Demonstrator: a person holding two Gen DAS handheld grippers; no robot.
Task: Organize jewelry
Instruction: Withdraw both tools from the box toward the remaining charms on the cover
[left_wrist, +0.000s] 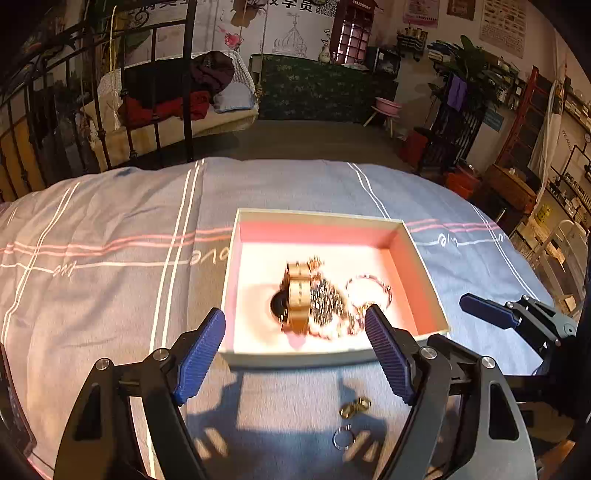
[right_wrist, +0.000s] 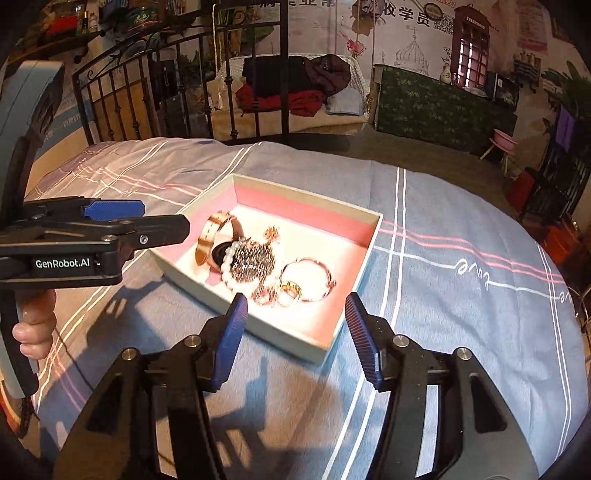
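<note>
An open box with a pink lining (left_wrist: 317, 215) lies on the blue striped bedspread. Inside it are a gold watch (left_wrist: 298, 300), a sparkly piece (left_wrist: 327, 301) and a thin bangle (left_wrist: 369, 291). My left gripper (left_wrist: 295, 314) hovers at the box's near edge, open, with nothing between its pads. On the cloth in front of the box lie a small gold piece (left_wrist: 354, 406) and a silver ring (left_wrist: 343, 439). In the right wrist view the box (right_wrist: 306, 195) holds the watch (right_wrist: 212, 236), a pearl string (right_wrist: 227, 269), the bangle (right_wrist: 306, 278) and rings (right_wrist: 288, 291). My right gripper (right_wrist: 295, 299) is open and empty at the box's near corner.
The bedspread (right_wrist: 461, 332) falls away at its far rounded edge to a dark floor. A black iron bed frame (right_wrist: 221, 74) stands at the back left. A hand (right_wrist: 35, 325) grips the left tool's handle. Shelves and a pink stool (left_wrist: 388, 107) stand far off.
</note>
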